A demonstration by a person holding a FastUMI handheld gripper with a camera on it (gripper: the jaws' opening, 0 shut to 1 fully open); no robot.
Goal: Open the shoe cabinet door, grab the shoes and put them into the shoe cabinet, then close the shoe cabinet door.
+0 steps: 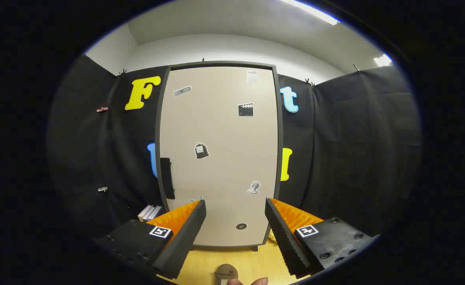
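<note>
The gripper [235, 233] is spread wide, holding nothing, facing the shoe cabinet [218, 158] straight ahead at twelve o'clock. The cabinet door is shut, so its contents cannot be seen; a dark handle [166, 177] sits at nine o'clock on the door. Stickers [201, 151] dot the panel above a wooden floor [252, 261].
</note>
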